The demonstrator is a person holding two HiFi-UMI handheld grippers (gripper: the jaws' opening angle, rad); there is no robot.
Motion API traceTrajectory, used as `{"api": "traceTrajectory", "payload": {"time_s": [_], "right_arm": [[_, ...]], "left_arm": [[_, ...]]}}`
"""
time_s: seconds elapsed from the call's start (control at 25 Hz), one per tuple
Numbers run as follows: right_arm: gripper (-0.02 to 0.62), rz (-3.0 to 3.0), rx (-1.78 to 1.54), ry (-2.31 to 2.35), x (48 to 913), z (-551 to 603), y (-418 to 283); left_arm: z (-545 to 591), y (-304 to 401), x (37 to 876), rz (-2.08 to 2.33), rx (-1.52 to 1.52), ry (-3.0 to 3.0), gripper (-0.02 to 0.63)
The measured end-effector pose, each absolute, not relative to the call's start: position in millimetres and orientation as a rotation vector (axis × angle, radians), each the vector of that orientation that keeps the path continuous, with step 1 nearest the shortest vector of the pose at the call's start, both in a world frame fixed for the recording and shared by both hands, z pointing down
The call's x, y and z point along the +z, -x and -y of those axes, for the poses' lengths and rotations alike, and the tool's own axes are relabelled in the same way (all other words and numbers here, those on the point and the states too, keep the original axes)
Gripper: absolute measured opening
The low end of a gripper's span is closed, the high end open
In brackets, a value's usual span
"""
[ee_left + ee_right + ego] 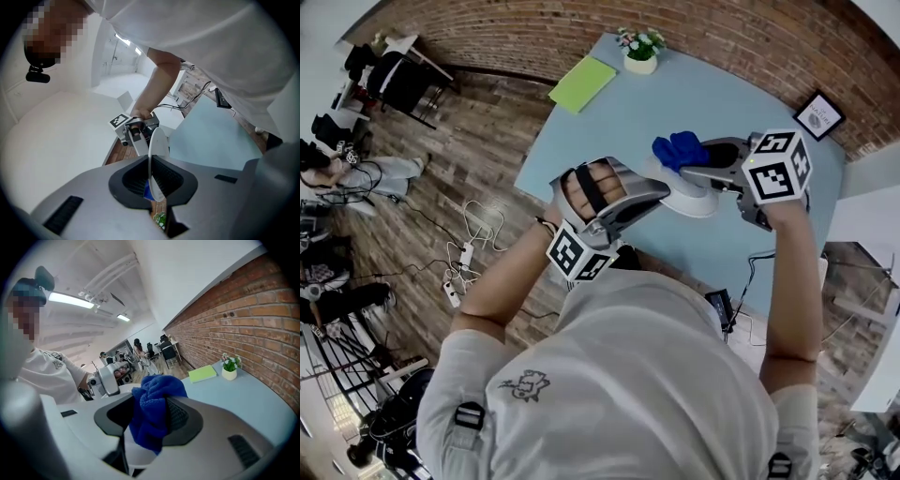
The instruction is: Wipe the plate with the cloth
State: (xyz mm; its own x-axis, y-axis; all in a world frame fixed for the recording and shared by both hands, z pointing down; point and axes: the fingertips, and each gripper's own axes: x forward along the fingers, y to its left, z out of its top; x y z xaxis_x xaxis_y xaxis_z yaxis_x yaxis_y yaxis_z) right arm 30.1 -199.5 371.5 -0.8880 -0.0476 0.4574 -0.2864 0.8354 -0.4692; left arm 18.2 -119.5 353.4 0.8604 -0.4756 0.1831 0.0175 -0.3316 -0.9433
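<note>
A white round plate, plain and unmarked, is seen above the pale blue worktop, near its front edge and just ahead of the person. In the left gripper view it is seen edge-on as a thin white sliver, so it is held tilted rather than flat. A bright blue, fluffy cloth is bunched into a loose wad at the plate's far rim.

The left tongs are drawn almost fully together, and the plate's rim is pinched between the ribbed pads. The right tongs are closed on the cloth, whose folds bulge out above and below the jaws. In the right gripper view the cloth's lower fold is seen hanging over the white surface of the plate; whether it is pressed against it cannot be told. The two tongs are pointed towards each other across the plate.

At the far end of the worktop a green pad, a small flower pot and a framed picture are set apart from the plate.
</note>
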Motion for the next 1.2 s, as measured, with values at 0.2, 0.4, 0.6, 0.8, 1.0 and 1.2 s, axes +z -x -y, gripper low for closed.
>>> {"api": "traceTrajectory", "payload": {"time_s": [0.2,0.4,0.6,0.8,1.0,1.2], "right_arm": [[0.175,2.628,0.757,-0.148,356.9,197.5,2.3],[0.175,2.602,0.787,-0.173,373.1,210.3,-1.2],[0.175,2.528,0.908,-0.328,411.1,229.3,-19.4],[0.175,2.418,0.834,-0.666,449.7,257.2,-41.4],[0.175,2.398,0.77,-0.893,469.2,273.2,-34.9],[0.175,2.468,0.835,-1.194,485.2,288.8,-31.1]], "left_arm": [[145.3,-2.5,365.7,-0.37,-0.544,1.896,0.023],[176.6,19.1,387.1,-0.392,-0.568,1.978,0.021],[196.7,41.0,411.0,-0.397,-0.53,2.21,0.021],[227.5,58.3,441.4,-0.392,-0.535,2.476,0.018],[256.8,67.4,485.1,-0.44,-0.636,2.753,0.018],[269.6,67.3,530.5,-0.457,-0.748,3.045,0.018]]}}
